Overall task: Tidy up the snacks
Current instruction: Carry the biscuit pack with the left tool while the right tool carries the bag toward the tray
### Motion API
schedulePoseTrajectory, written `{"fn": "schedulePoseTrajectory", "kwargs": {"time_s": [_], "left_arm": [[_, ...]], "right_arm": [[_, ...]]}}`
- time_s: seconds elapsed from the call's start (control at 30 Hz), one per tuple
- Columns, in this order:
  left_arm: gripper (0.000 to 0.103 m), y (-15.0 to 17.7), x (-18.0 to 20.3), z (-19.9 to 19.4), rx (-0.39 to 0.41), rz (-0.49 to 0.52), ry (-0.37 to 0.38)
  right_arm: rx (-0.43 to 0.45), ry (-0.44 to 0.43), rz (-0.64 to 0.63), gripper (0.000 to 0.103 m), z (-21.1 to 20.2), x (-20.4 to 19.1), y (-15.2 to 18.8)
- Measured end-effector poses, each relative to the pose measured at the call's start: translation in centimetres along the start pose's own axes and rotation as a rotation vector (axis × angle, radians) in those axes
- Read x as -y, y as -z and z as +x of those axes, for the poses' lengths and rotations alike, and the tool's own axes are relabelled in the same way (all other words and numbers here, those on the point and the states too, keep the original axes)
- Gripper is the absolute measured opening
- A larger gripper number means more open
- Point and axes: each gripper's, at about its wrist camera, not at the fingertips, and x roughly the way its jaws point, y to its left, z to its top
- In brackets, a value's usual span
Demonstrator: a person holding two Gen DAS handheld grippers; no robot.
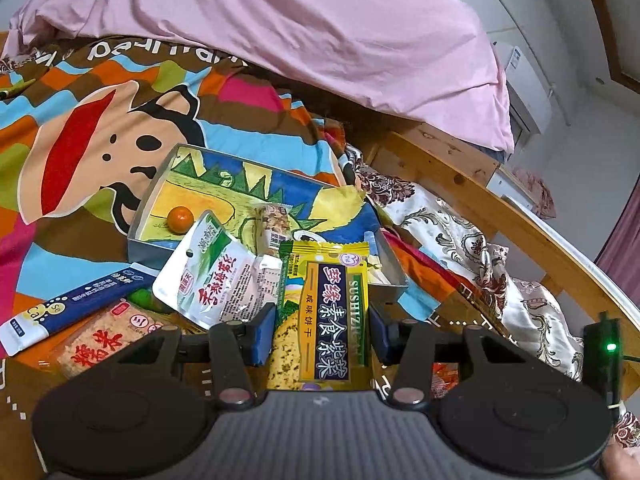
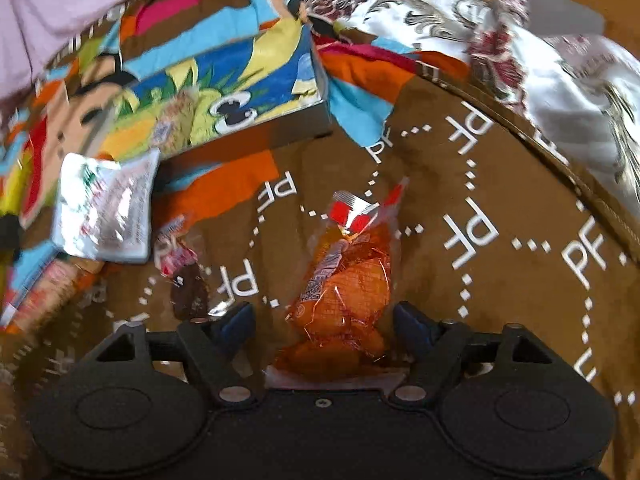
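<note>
Your bed's bright cartoon-print bedspread (image 1: 80,128) carries the shallow illustrated cardboard box (image 1: 224,184). Left gripper (image 1: 322,330) jaws grip the yellow-green biscuit packet (image 1: 326,312), long axis pointing boxward. Right gripper (image 2: 324,322) jaws straddle the crinkly orange snack bag (image 2: 344,292) untouched; slippery film could squirt free.

The glossy yellow plastic biscuit packet (image 1: 326,316) and the shiny white foil-like pouch (image 1: 218,276) catch the light — the colourful printed cotton-looking bedsheet (image 1: 100,128) beneath is matt. The crinkly clear orange snack wrapper (image 2: 344,292) glints; the far knotty wooden bed frame (image 1: 460,172) looks smooth.
</note>
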Motion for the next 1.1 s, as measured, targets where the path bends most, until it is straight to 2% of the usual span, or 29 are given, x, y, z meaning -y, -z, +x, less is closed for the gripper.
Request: {"fn": "schedulePoseTrajectory", "kwargs": {"time_s": [0.07, 0.17, 0.3, 0.47, 0.77, 1.1], "left_arm": [[0.052, 0.0, 0.0, 0.1, -0.003, -0.003, 0.005], [0.052, 0.1, -0.1, 0.1, -0.004, -0.005, 0.008], [0.052, 0.0, 0.0, 0.1, 0.003, -0.003, 0.005], [0.052, -0.1, -0.1, 0.1, 0.012, -0.004, 0.0], [0.052, -1.5, -0.4, 1.6, 0.046, 0.001, -0.02], [0.052, -6.5, -2.0, 5.5, 0.12, 0.038, -0.087]], "right_arm": [[0.01, 0.011, -0.028, 0.062, -0.1, -0.4, 0.1], [0.043, 0.001, -0.038, 0.052, -0.9, -0.5, 0.2], [0.086, -0.014, -0.062, 0.049, -1.8, -0.6, -0.1], [0.14, -0.009, -0.108, 0.049, -2.4, -1.2, -0.4], [0.357, 0.008, -0.229, 0.049, -4.2, -3.2, -1.8], [0.506, -0.044, -0.201, 0.049, -1.6, -4.9, -6.9]]}}
